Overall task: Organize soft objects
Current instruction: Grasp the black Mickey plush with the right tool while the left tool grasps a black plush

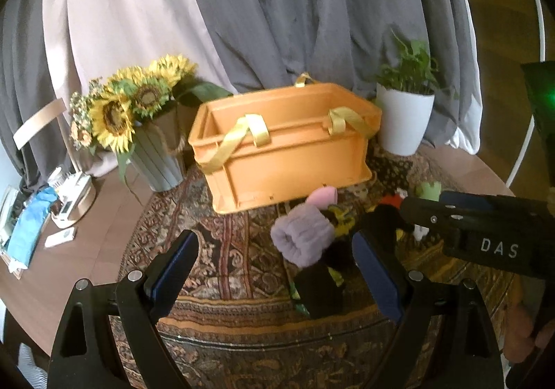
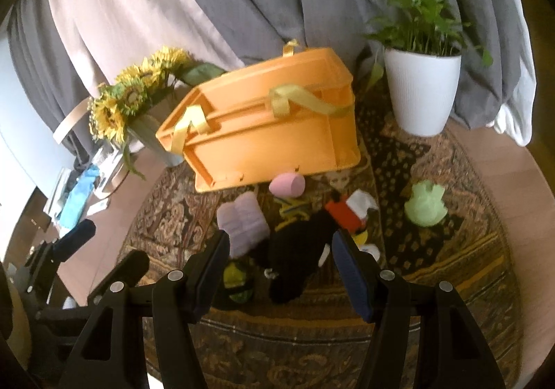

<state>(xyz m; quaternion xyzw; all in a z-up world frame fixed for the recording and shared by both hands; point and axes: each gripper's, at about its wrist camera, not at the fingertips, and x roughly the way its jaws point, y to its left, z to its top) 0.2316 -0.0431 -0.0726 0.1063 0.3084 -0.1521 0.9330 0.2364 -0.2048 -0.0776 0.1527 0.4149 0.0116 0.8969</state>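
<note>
An orange crate (image 1: 288,153) (image 2: 267,132) with yellow ribbon handles stands on a patterned rug. In front of it lies a pile of soft things: a fluffy lilac roll (image 1: 301,240) (image 2: 242,222), a pink sponge (image 1: 324,196) (image 2: 287,185), a black plush piece (image 1: 321,288) (image 2: 295,260), a red and white toy (image 2: 350,212) and a pale green toy (image 2: 425,205) (image 1: 429,190). My left gripper (image 1: 274,271) is open and empty just before the lilac roll. My right gripper (image 2: 281,267) is open, with the black plush between its fingers but not gripped.
A sunflower vase (image 1: 156,153) (image 2: 138,111) stands left of the crate and a white potted plant (image 1: 404,118) (image 2: 421,91) right of it. Grey and beige curtains hang behind. Small devices and a blue cloth (image 1: 31,229) lie on the wooden table at the left.
</note>
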